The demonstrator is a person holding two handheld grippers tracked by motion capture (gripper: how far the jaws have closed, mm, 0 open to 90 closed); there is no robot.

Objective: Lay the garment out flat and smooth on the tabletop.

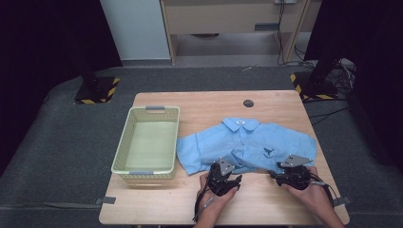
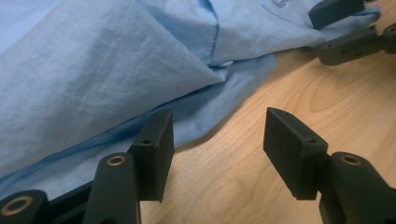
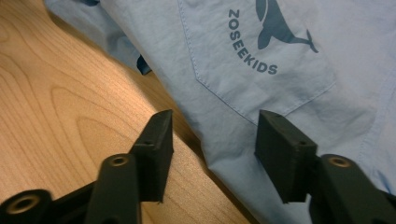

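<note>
Where the high view looks down on the wooden surface (image 1: 199, 102), a light blue short-sleeved shirt (image 1: 247, 142) lies flat with its collar toward the far edge and its hem toward the person, sleeves spread left and right, so its long axis runs across the surface. A pale green basket (image 1: 124, 142) stands just left of it. The left gripper (image 1: 227, 183) and the right gripper (image 1: 280, 176) sit at the near hem, each held in a hand.

In the left gripper view, the left gripper (image 2: 218, 140) is released, jaws wide apart over bare wood, the left jaw just beside the rumpled hem of the shirt (image 2: 93, 79).

In the right gripper view, the right gripper (image 3: 212, 140) also stands wide open and grasps nothing; the shirt's edge runs between its jaws. On the chest pocket (image 3: 261, 60), a dark whale print sits above the word "ZOSEEKIDS".
</note>
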